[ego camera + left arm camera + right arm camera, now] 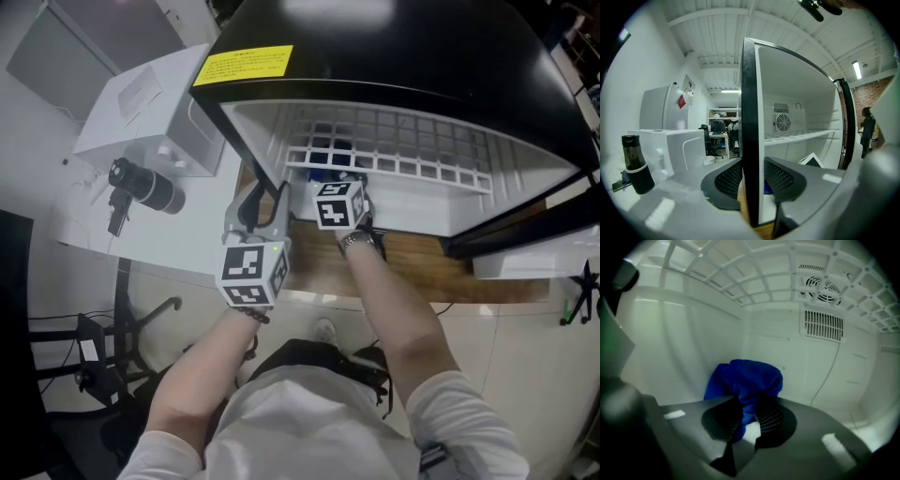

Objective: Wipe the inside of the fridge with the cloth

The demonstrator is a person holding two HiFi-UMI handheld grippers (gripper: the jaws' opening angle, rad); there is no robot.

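Nearest the person, the left gripper [752,176] is clamped on the front edge of the fridge's [375,47] left side wall, one jaw outside it and one inside. Farther in, beneath the wire shelf [754,282], the right gripper [747,416] has its jaws pinched on the bunched blue cloth [745,380], which sits near the compartment's back left corner. Beyond, a fan grille [825,287] is set high on the rear wall.
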